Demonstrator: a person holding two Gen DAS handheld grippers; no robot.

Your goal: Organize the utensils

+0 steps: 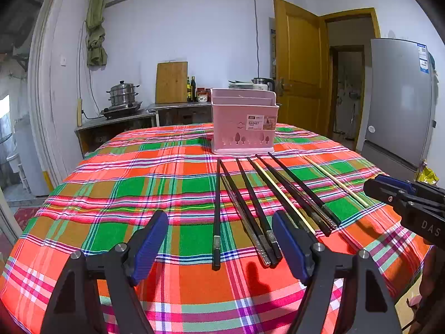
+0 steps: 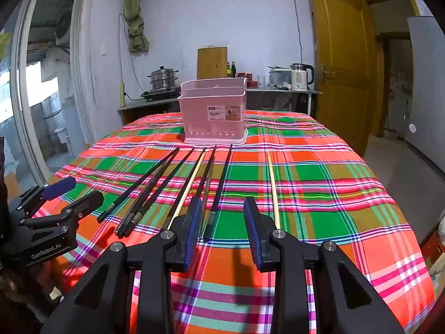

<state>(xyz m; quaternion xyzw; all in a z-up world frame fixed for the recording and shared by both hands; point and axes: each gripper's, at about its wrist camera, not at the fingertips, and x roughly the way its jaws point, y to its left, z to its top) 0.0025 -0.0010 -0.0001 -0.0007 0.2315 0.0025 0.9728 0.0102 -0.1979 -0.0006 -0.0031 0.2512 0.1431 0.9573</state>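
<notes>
Two tongs point(image 1: 219, 246) point(image 2: 224, 228) gape empty before chopsticks point(image 1: 251, 208) and a pink basket point(image 1: 243, 122), contents unseen

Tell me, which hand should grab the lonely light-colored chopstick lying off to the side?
Probably the right. The pale chopstick lies just beside the open right gripper, apart from the dark chopsticks. The open left gripper sits over those instead.
</notes>
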